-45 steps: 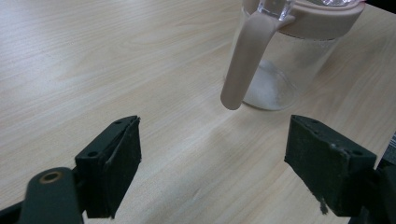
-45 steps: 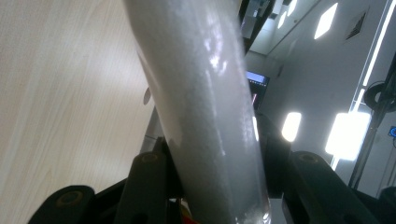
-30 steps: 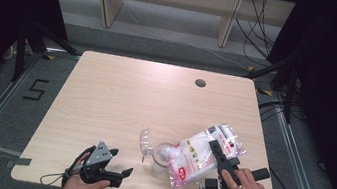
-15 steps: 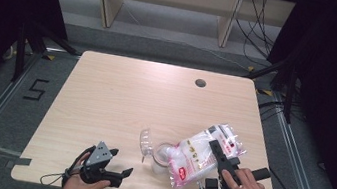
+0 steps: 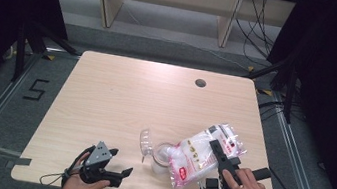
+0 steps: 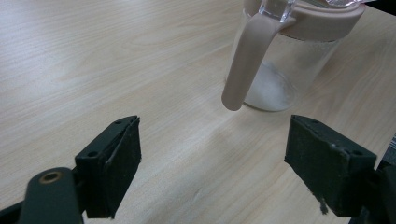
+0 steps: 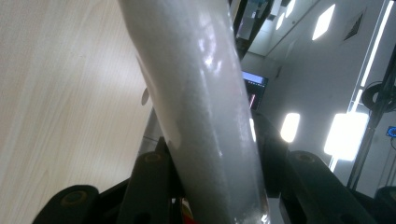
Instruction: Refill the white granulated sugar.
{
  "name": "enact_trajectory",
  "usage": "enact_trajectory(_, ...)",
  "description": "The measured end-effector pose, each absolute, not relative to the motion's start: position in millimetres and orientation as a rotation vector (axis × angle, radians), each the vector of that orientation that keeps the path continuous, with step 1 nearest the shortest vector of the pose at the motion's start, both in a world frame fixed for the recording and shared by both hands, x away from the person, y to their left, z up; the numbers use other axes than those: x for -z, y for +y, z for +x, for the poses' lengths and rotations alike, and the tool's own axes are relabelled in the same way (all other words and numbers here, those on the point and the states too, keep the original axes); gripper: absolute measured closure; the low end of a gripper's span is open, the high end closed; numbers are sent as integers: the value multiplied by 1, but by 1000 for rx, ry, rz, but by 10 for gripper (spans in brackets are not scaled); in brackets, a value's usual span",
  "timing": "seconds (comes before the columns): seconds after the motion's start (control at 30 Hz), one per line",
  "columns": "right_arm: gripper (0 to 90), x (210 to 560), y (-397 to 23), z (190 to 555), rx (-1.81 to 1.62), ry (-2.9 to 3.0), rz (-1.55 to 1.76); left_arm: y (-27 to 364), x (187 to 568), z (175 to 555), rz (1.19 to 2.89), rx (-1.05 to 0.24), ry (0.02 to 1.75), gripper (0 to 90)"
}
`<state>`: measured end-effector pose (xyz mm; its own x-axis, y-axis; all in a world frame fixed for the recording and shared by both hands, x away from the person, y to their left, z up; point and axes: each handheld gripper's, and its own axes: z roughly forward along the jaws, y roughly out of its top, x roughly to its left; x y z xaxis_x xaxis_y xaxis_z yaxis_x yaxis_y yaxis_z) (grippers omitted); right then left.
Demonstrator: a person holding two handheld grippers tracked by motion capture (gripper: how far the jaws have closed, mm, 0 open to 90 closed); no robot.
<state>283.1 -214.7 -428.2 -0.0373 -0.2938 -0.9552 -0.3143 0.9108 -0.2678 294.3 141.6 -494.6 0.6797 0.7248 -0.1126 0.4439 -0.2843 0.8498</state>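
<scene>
a: has anything shifted over the last second?

b: hardly. compared with the earlier high views, the bag [image 5: 200,156] keeps the same tilt, its mouth over the jar [image 5: 163,157], and both hands sit where they were. the right gripper [image 5: 224,159] stays clamped on the bag's body; in the right gripper view the white, grain-filled plastic [image 7: 205,116] stands squeezed between its jaws.

a: and the left gripper [image 5: 116,176]?

b: it rests on the table [image 5: 121,92] near the front edge, jaws spread wide with nothing between them. its own view looks across bare wood at the jar [image 6: 280,60], which stands apart from the pads [image 6: 119,163], with its pinkish collar and hanging spoon handle [image 6: 243,60].

a: where does the pour stand, then?

b: a low layer of white grains [image 6: 271,88] lies in the jar's bottom, so it looks barely started. the stillness suggests a steady, held tilt rather than a finished pour. the flipped-open lid [image 5: 145,141] leans to the jar's left, clear of the bag.

a: any risk?

b: the jar is unsupported; a nudge from the bag could tip it.
</scene>
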Motion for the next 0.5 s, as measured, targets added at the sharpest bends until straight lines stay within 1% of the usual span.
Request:
enact_trajectory(0.03, 653, 430, -216, 282, -29, 1638, -440, 140, 495, 294, 1927, -367, 917, 178)
enact_trajectory(0.17, 654, 427, -215, 283, -11, 1618, -488, 140, 495, 293, 1920, -357, 927, 178)
enact_trajectory(0.23, 655, 429, -216, 282, -21, 1627, -449, 140, 495, 293, 1924, -362, 931, 179)
enact_trajectory(0.4, 657, 423, -214, 283, 21, 1614, -526, 142, 495, 294, 1930, -366, 910, 178)
enact_trajectory(0.5, 659, 424, -214, 283, 13, 1622, -513, 142, 495, 294, 1930, -364, 908, 178)
